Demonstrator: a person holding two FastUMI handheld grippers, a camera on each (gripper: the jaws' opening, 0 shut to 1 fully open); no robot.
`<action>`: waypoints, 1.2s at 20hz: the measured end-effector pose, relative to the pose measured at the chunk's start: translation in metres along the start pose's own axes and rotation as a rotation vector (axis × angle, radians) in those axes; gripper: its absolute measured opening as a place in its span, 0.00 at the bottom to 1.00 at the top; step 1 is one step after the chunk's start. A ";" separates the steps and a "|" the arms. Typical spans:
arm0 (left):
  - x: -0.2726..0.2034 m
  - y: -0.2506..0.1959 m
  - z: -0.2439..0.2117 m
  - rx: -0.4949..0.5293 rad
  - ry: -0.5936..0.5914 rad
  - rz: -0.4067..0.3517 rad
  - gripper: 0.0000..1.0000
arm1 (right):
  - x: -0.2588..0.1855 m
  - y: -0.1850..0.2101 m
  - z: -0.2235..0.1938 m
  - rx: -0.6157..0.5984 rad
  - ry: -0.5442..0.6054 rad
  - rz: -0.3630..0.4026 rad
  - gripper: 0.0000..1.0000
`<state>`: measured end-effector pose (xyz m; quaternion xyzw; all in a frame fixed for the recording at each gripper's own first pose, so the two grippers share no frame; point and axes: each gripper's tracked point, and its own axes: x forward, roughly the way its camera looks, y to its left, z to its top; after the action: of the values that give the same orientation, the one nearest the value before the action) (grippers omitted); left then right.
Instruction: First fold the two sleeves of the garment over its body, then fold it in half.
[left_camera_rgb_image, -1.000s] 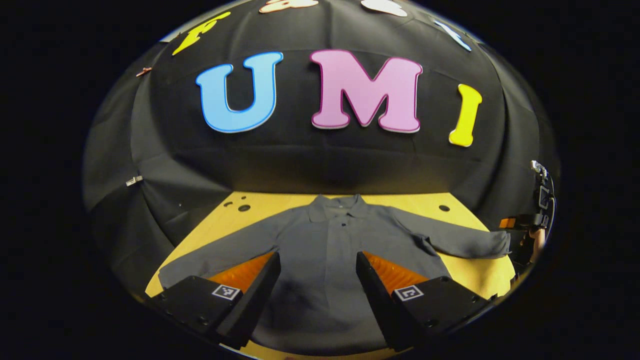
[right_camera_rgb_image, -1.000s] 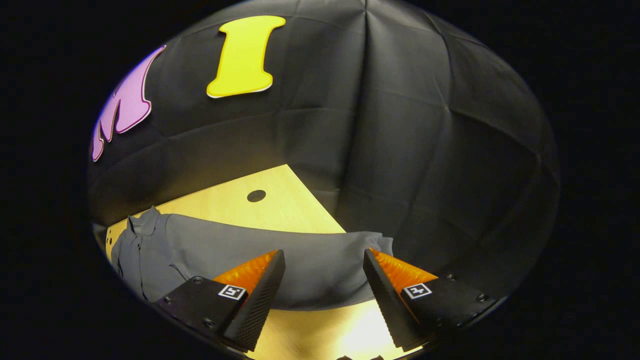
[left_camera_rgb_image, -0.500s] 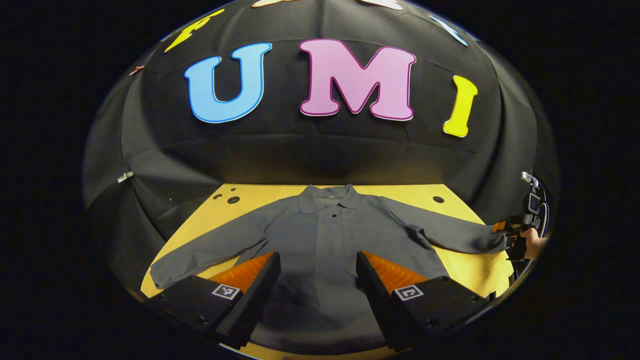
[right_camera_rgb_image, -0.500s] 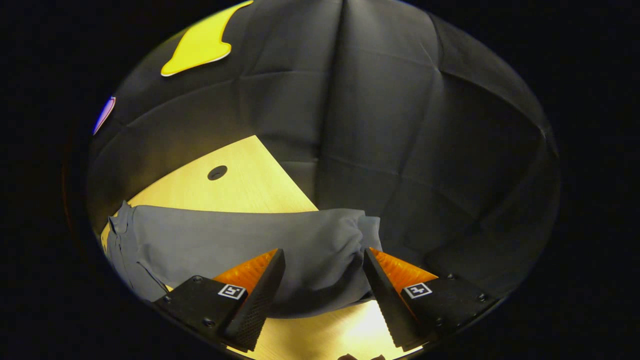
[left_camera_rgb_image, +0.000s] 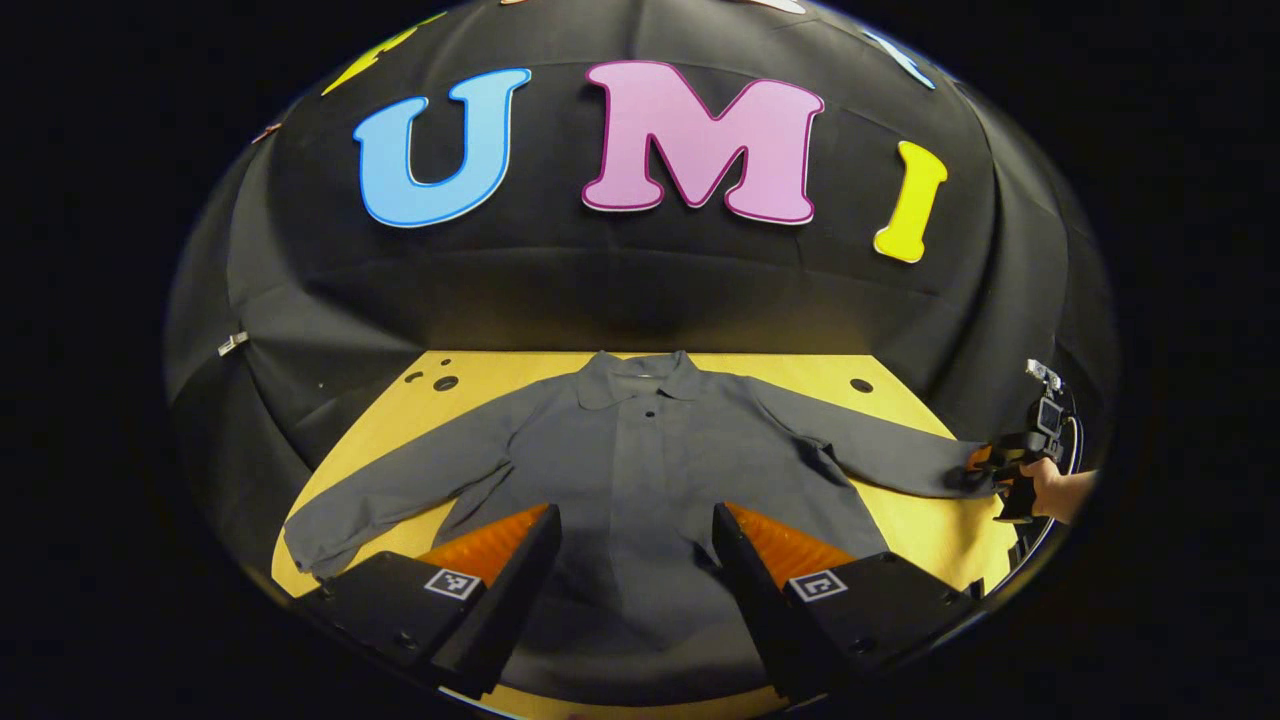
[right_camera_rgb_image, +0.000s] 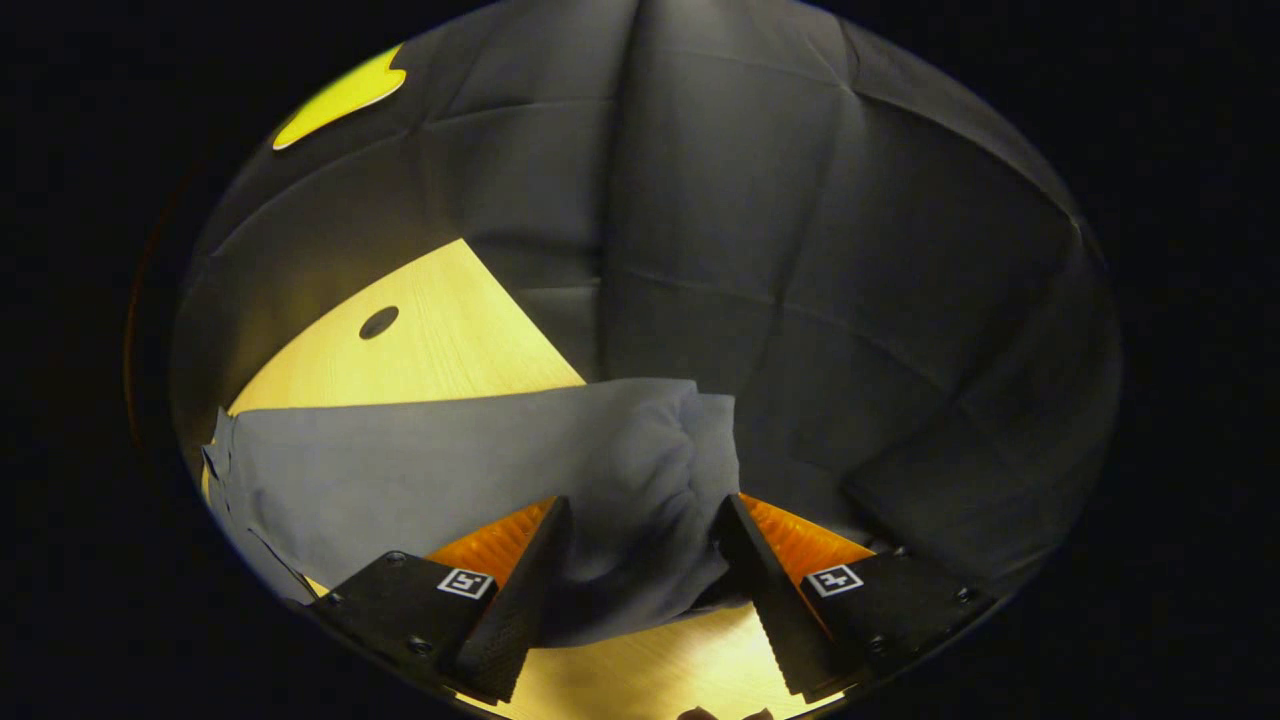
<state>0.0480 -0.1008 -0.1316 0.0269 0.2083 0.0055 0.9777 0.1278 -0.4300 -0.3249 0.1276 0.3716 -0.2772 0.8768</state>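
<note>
Two sleeves of the grey long-sleeved collared shirt (left_camera_rgb_image: 650, 480) lie spread flat on our yellow wooden desk (left_camera_rgb_image: 930, 530). Our left tongs (left_camera_rgb_image: 632, 560) hang open over its body; our right tongs (right_camera_rgb_image: 640, 570) stand open around the right cuff (right_camera_rgb_image: 660, 470).

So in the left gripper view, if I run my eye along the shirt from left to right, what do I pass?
Left sleeve cuff → left sleeve → collar → right sleeve → the right gripper at that sleeve's end → the hand holding it.
</note>
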 end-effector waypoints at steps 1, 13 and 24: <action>0.001 -0.001 0.000 -0.003 0.001 -0.003 0.96 | 0.002 0.001 0.001 -0.005 -0.003 -0.003 0.98; -0.004 0.000 -0.011 -0.054 0.015 -0.007 0.96 | -0.006 0.021 -0.006 -0.092 0.029 0.083 0.15; -0.019 0.036 -0.018 -0.077 0.013 0.084 0.96 | -0.046 0.046 0.008 -0.137 -0.025 0.185 0.06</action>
<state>0.0233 -0.0640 -0.1388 -0.0019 0.2127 0.0548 0.9756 0.1333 -0.3777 -0.2856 0.0976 0.3652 -0.1705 0.9100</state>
